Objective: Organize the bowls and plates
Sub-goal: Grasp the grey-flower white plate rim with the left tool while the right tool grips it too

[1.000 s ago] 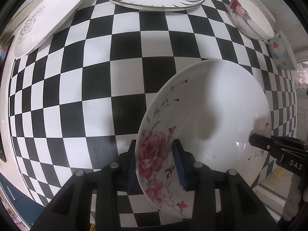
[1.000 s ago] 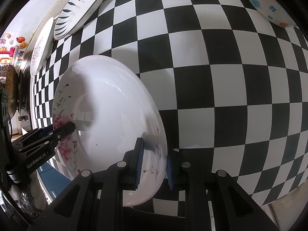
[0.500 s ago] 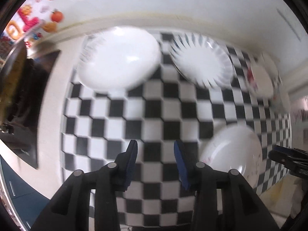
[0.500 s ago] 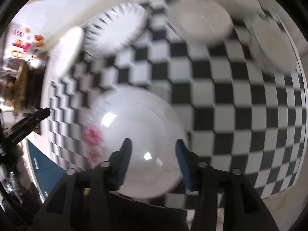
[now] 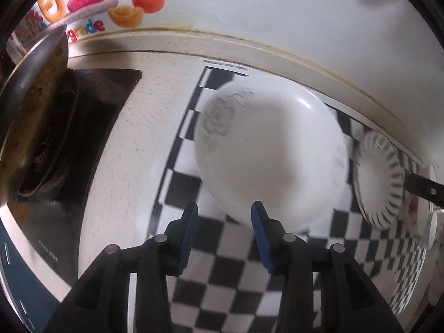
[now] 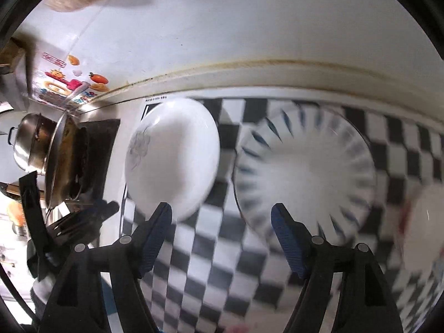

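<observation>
A white plate with a faint grey flower (image 5: 266, 155) lies at the far left of the checkered mat, just ahead of my left gripper (image 5: 224, 222), which is open and empty. It also shows in the right wrist view (image 6: 172, 155). A white plate with blue-black rim strokes (image 6: 305, 172) lies ahead of my right gripper (image 6: 222, 222), which is wide open and empty. That plate sits at the right in the left wrist view (image 5: 380, 180). A rose-patterned dish (image 6: 424, 222) is blurred at the right edge.
A black stove (image 5: 72, 127) with a steel wok (image 5: 30, 83) stands left of the mat. A metal pot (image 6: 30, 141) sits behind it. The white wall (image 6: 249, 27) with stickers (image 5: 91, 5) runs along the back. The other gripper's tip (image 5: 421, 188) shows at right.
Both grippers let go of the rose dish, opened and swung up and back toward the far plates. The left one moved left to the grey-flower plate; the right one faces the striped plate.
</observation>
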